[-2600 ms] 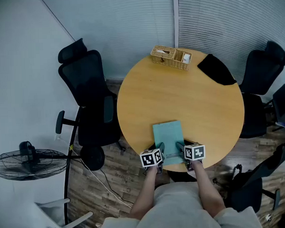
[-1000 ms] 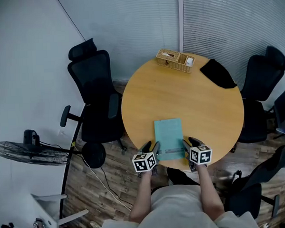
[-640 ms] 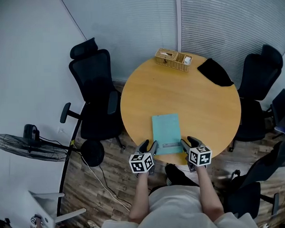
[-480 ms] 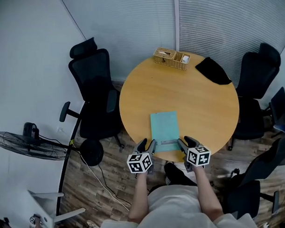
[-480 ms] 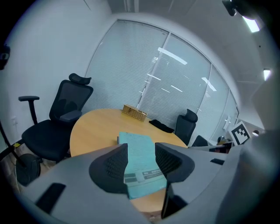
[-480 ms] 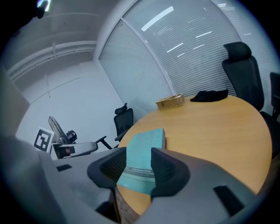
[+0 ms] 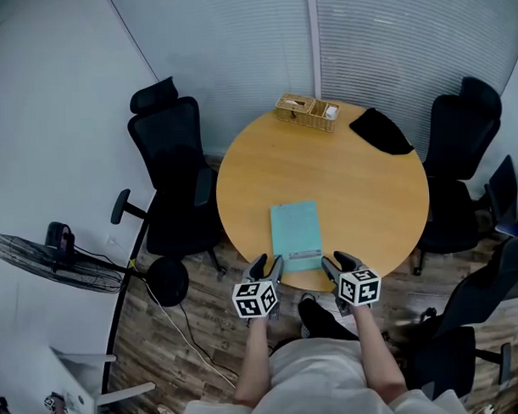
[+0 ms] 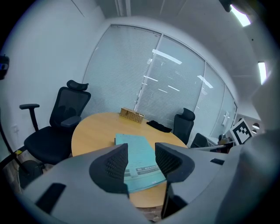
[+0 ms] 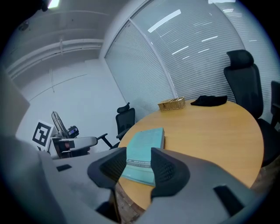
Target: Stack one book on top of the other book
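left gripper (image 7: 268, 266): moulded grey plastic with black ribbed pads (image 8: 114, 166). Jaws stand apart with nothing between them. Held short of the table's near rim, white marker cube (image 7: 254, 298) on its back.
right gripper (image 7: 337, 264): same build. Jaws parted and empty, also short of the rim and clear of the book.
book (image 7: 296, 234): flat rectangular book with a matte teal cover and a pale label strip across its near end. Lies flat on the table just inside the near rim, long side pointing away. Sits between the lines of the two grippers and touches neither. The right gripper view shows a thick page edge; one volume or two stacked, cannot tell.
table (image 7: 360, 190): round, with a smooth honey-coloured wood-finish top.
basket (image 7: 303, 112): rectangular tray of woven wicker, divided into compartments, at the far rim.
black item (image 7: 380, 131): flat, soft-looking cloth or pouch at the far right rim, near the basket but apart from it.
chairs (image 7: 169, 179): black office chairs with headrests, on the left and right of the table.
blinds (image 7: 236, 41): pale horizontal slats behind.
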The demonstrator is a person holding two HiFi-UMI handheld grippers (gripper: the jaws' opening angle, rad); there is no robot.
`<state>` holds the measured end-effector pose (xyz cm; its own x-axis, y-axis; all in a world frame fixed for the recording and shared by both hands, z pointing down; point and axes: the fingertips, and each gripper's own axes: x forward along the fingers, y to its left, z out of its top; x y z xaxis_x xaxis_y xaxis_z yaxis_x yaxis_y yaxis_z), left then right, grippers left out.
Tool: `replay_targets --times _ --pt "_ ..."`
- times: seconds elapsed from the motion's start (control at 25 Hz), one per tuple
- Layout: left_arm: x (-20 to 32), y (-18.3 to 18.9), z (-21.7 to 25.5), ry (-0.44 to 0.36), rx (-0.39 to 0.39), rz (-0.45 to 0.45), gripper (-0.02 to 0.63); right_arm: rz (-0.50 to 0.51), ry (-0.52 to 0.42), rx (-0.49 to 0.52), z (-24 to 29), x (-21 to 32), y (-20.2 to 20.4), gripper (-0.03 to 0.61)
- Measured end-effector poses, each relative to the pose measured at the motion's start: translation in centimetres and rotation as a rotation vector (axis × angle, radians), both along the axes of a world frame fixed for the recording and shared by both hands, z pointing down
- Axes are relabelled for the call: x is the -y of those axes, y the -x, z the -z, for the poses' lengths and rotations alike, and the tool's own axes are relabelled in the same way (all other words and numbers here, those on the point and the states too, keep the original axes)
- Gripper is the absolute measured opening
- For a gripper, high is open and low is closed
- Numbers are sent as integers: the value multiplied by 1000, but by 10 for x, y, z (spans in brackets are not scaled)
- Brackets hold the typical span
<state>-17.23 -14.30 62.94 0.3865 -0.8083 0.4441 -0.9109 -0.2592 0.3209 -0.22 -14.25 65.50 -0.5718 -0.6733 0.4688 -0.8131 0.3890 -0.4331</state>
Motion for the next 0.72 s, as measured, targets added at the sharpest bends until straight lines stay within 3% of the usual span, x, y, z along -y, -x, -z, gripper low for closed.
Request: replay_targets --times 0.4,0.72 --pt "-9 -11 6 -18 33 -29 206 -47 4 41 1 -15 -22 156" --pt "-13 -14 12 -40 45 -35 110 -95 -4 67 3 -23 -36 84"
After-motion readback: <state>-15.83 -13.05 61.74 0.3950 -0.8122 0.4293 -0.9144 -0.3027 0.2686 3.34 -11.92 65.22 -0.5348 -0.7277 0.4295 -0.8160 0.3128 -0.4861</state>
